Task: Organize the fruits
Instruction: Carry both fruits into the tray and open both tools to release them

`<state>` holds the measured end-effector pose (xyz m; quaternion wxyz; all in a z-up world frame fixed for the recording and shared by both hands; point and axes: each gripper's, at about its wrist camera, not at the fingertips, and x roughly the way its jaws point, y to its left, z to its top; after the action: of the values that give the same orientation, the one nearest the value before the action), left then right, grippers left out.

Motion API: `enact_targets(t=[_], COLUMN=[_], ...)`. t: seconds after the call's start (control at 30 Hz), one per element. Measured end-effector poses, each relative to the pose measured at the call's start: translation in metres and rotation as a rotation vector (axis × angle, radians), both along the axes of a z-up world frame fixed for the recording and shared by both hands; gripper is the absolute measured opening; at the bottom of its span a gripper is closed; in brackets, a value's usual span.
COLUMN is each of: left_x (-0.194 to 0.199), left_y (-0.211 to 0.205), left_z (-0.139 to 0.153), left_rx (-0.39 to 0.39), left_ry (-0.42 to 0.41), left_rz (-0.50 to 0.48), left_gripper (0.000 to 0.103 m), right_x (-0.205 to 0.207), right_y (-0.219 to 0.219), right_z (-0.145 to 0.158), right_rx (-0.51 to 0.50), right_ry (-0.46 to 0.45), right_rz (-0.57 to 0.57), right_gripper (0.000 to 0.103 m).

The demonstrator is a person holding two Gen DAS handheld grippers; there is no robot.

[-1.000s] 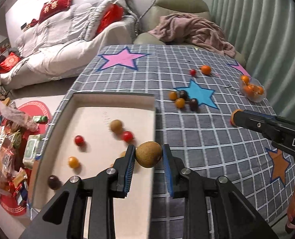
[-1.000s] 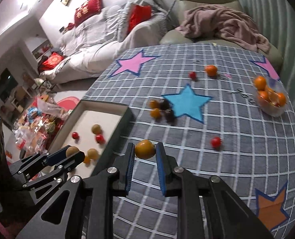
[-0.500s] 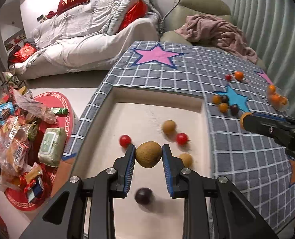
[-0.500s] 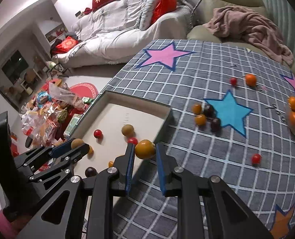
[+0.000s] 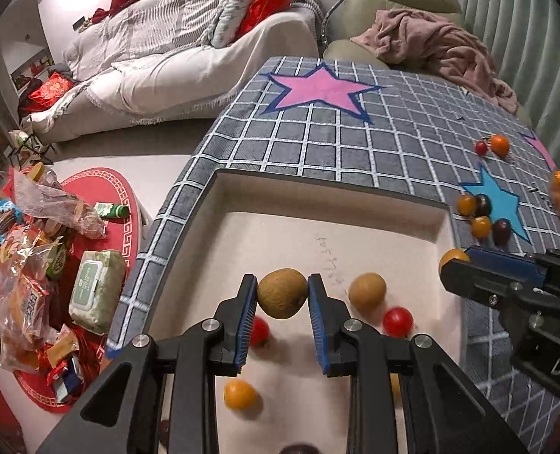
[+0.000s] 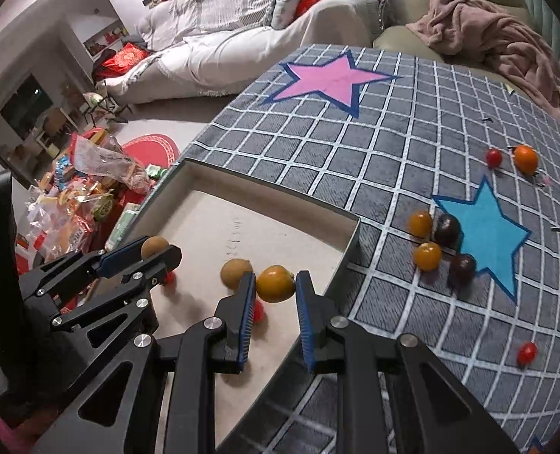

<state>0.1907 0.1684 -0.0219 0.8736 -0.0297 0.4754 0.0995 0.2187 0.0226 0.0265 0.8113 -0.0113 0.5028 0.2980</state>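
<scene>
Two fruits held, one per hand. Room: sofa (image 5: 189, 56) far left. Table: grey checked cloth (image 6: 374, 159). Tray (image 5: 318, 204), near left, below both my grippers. Left gripper (image 5: 282, 295) clamped on brown kiwi (image 5: 282, 293), over tray's middle. Right gripper (image 6: 276, 285) clamped on orange fruit (image 6: 275, 283), over tray's right edge; drop lies straight below.

Brown kiwi (image 5: 282, 293) and orange fruit (image 6: 275, 283), both above tray (image 5: 333, 185)
</scene>
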Motion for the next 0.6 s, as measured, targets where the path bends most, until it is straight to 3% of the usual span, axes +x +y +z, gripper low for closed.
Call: enact_targets(t=[0.5,0.6], left_x=[0.034,0.035], left_y=[0.003,0.003], left_z=[-0.031,-0.031], left_rx=[0.021,0.024], left_ry=[0.062,0.064], left_rz=[0.015,0.007], left_gripper=[0.029,0.03], right_x=[0.026,0.025], right_y=[0.025,0.027], right_z=[-0.035,-0.033], right_rx=[-0.06,-0.059], right_ry=[0.033,0.025], right_rz=[0.041,0.045], right_gripper=[0.024,0.033])
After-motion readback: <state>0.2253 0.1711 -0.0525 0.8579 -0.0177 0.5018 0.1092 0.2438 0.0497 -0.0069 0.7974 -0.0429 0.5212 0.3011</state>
